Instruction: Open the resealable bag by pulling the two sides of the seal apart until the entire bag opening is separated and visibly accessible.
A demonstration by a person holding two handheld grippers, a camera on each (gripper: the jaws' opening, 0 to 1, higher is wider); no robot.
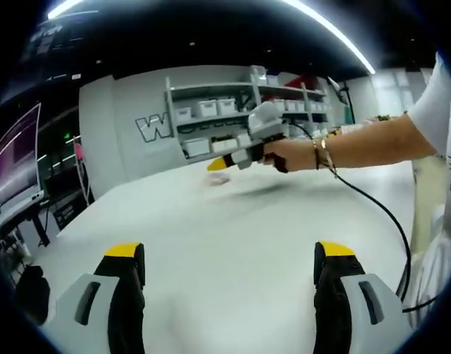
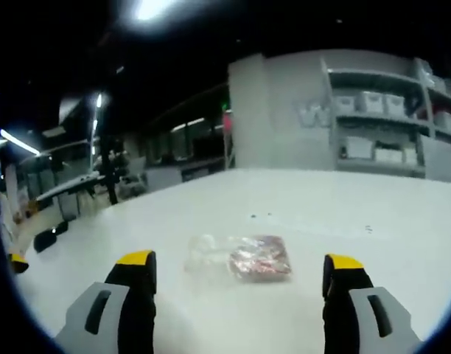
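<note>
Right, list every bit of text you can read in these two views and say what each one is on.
"W": a large white letter on the grey wall beside the shelving in the left gripper view; whatever follows it is hidden behind the shelf.
The same wall lettering in the right gripper view is too blurred to read.
Labels on the shelf bins: too small to read.
The resealable bag on the table: no readable print.

A broad white table [image 1: 233, 236] spans the lower half of the left gripper view. At one o'clock, grey shelving [image 1: 233, 110] holds white bins [image 1: 205, 108] against a grey wall [image 1: 130, 133]. A monitor [image 1: 18, 155] glows at nine o'clock; ceiling strip lights [image 1: 329, 29] run overhead.
</note>
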